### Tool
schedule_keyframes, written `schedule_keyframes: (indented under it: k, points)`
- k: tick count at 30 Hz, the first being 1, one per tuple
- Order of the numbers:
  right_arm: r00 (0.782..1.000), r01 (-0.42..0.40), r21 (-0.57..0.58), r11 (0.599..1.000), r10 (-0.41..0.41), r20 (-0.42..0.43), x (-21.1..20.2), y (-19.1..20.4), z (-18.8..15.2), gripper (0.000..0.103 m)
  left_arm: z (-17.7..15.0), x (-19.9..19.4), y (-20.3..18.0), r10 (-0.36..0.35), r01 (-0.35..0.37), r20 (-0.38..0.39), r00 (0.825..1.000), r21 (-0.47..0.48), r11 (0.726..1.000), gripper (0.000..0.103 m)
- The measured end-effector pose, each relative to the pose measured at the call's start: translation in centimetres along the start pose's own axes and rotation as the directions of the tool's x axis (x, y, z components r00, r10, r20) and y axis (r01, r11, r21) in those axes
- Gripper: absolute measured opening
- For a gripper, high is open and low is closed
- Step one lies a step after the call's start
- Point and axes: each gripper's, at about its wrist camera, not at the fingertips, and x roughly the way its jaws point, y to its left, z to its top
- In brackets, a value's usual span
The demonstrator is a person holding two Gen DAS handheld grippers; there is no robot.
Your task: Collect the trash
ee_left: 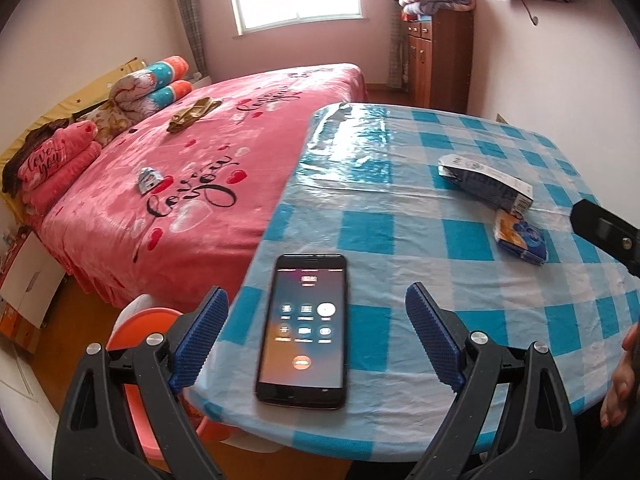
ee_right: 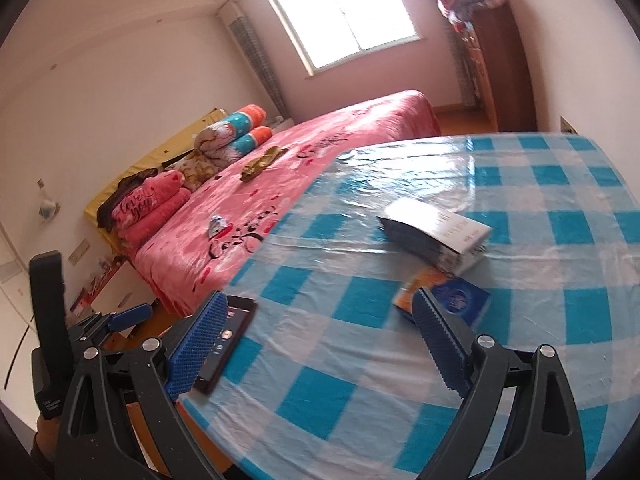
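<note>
A crushed dark-blue and white box lies on the blue-checked table, with a small blue and orange packet just in front of it. Both show in the right wrist view, box and packet. My right gripper is open, its right finger close to the packet; part of it shows in the left view. My left gripper is open over a lit phone. A small wrapper and a gold wrapper lie on the pink bed.
The phone lies at the table's near left edge. An orange and white stool stands beside the table by the bed. Rolled quilts and pillows lie at the bedhead. A brown cabinet stands by the far wall.
</note>
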Motion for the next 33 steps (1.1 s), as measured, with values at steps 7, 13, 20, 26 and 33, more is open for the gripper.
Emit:
schedule_keyframes:
  k: [7, 13, 20, 26, 33]
  points:
    - [0.999, 0.048, 0.061, 0.997, -0.049, -0.001, -0.3, -3.9, -0.1, 0.092, 0.2, 0.5, -2.6, -0.027, 0.028, -0.015, 1.0, 0.049, 0.998, 0.091]
    - [0.995, 0.092, 0.049, 0.995, -0.089, -0.048, 0.9, -6.3, -0.2, 0.092, 0.5, 1.1, -4.9, -0.052, 0.055, -0.032, 0.998, 0.084, 0.995, 0.091]
    - [0.98, 0.089, -0.065, 0.994, -0.099, -0.172, 4.3, -7.9, -0.2, 0.092, 0.7, 1.8, -6.4, -0.064, 0.07, -0.057, 0.996, 0.111, 0.991, 0.091]
    - [0.967, 0.048, -0.099, 0.994, -0.071, -0.244, 6.4, -8.8, 0.5, 0.092, 1.0, 2.3, -6.4, -0.082, 0.09, -0.087, 0.993, 0.093, 0.992, 0.091]
    - [0.95, 0.07, -0.256, 0.964, -0.143, -0.278, 8.2, -7.5, 0.2, 0.081, 2.1, 2.8, -6.1, -0.116, 0.12, -0.113, 0.987, 0.032, 0.992, 0.091]
